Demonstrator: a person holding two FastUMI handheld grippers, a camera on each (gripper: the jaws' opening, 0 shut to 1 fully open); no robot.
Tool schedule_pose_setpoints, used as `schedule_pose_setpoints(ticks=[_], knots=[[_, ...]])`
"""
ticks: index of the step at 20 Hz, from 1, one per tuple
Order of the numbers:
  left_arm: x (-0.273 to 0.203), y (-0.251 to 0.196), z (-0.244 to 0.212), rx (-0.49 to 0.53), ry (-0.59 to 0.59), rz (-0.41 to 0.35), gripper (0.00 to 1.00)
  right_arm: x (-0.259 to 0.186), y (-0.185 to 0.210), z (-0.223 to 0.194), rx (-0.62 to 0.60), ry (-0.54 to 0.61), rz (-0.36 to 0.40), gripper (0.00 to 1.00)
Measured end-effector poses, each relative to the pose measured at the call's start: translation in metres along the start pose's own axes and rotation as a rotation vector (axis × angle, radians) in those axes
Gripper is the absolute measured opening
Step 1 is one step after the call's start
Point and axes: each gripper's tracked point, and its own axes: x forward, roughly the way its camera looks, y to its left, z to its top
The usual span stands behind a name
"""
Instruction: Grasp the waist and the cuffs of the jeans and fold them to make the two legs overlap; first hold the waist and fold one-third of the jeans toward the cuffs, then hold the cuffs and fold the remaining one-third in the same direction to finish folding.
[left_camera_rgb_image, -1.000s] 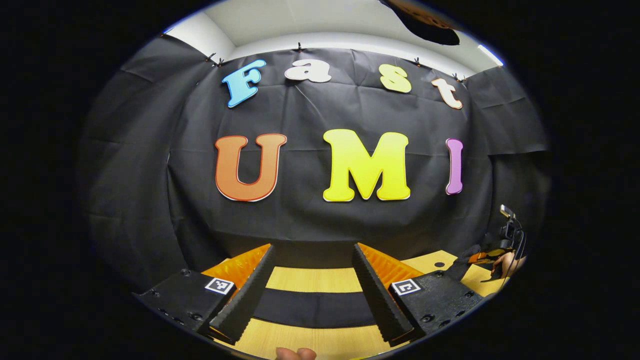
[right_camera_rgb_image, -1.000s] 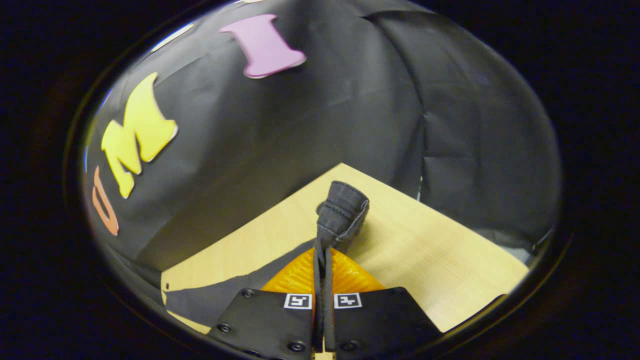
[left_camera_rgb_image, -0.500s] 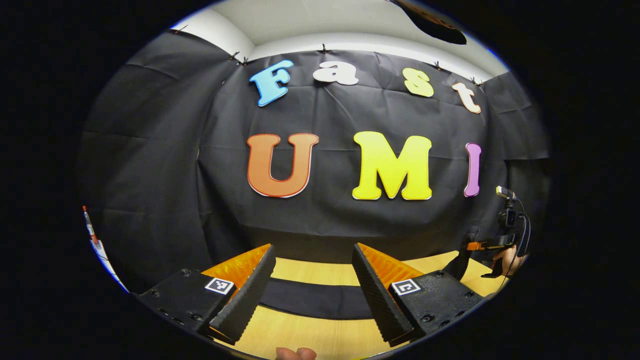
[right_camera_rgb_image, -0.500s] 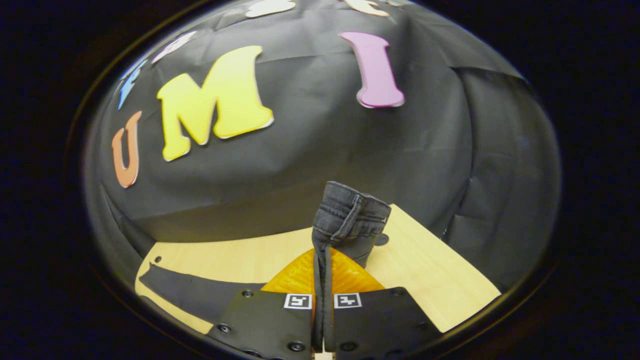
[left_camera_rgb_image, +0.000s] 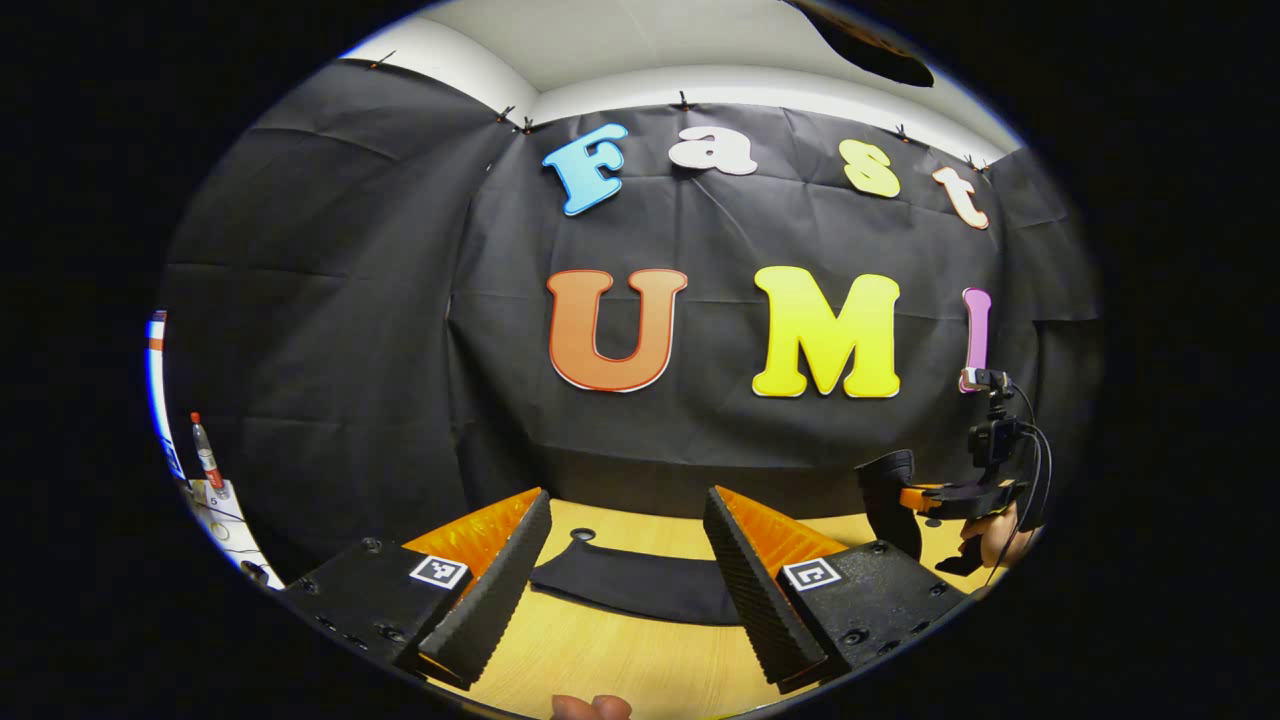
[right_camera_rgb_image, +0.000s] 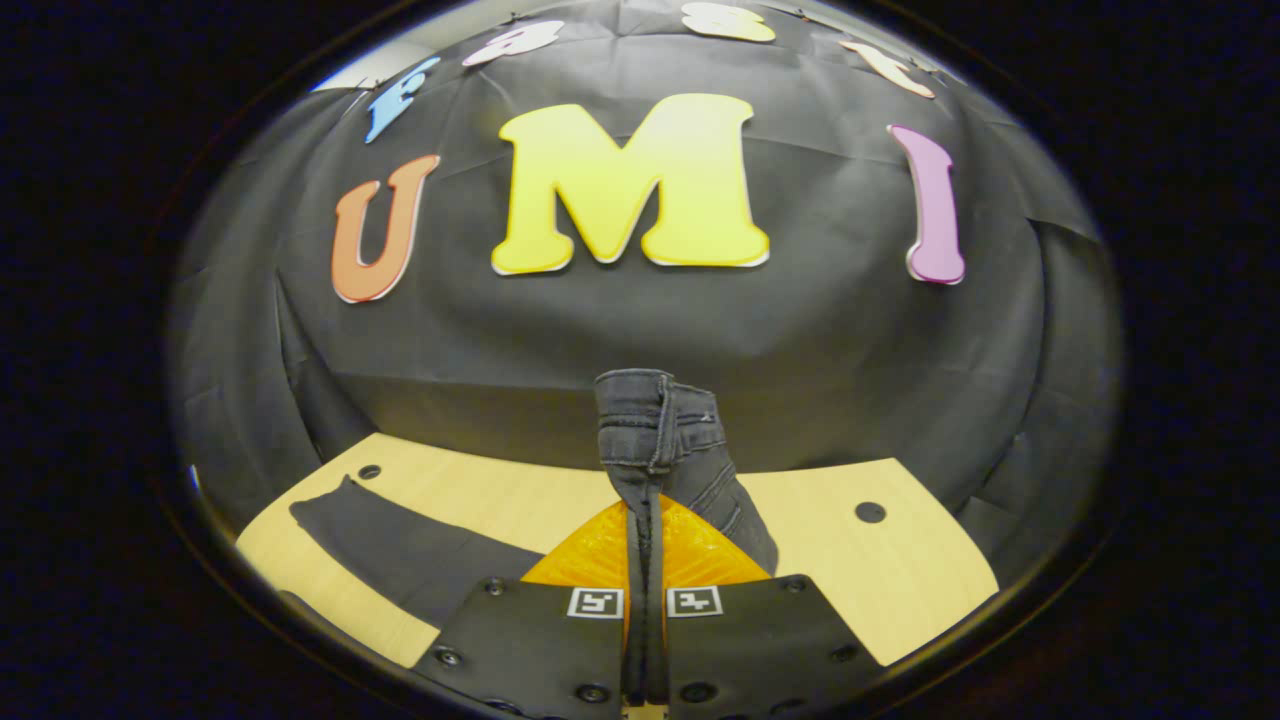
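Currently we have the right gripper (right_camera_rgb_image: 645, 540) pinched tight on the waist (right_camera_rgb_image: 655, 425) of the jeans (right_camera_rgb_image: 400, 545), both fingers pressing the denim with the waistband and a belt loop standing up just past the tips. From the left gripper view we see that same gripper (left_camera_rgb_image: 905, 500) held off the table with cloth hanging from it. The left gripper (left_camera_rgb_image: 625, 560) holds nothing; its jaws stand wide apart, hovering low over the table, and a leg end (left_camera_rgb_image: 625, 585) lies flat between and beyond them.

Handling, as we judge it: dark denim, soft and limp but fairly heavy, with thick seams. It drapes under its own weight, so one pinch at the waist lifts a corner and the rest trails. The waistband is the stiffest, thickest part and gives a sure hold; the hemmed cuff is the next best. We would take the cuff at its hem edge, catching both layers, since the plain leg cloth may slide or bunch. Nothing fragile here.

Surface: a pale wooden table (right_camera_rgb_image: 900, 580), smooth, with a few small dark round holes (right_camera_rgb_image: 870, 512). We expect the denim to drag across it easily. Black cloth wall (left_camera_rgb_image: 330, 330) close behind and to the sides; a white ceiling (left_camera_rgb_image: 620, 40) above. At the far left edge of the left gripper view, a small bottle with a red top (left_camera_rgb_image: 203, 452).
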Motion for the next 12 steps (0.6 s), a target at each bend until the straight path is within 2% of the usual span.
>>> schedule_pose_setpoints(ticks=[6,12], knots=[[-0.014,0.028,-0.004,0.014,0.023,0.061,0.98,-0.003,0.010,-0.011,-0.048,0.075,0.119,0.00],[-0.022,0.043,-0.005,0.024,0.029,0.090,0.98,-0.004,0.006,-0.045,-0.158,0.182,0.212,0.00]])
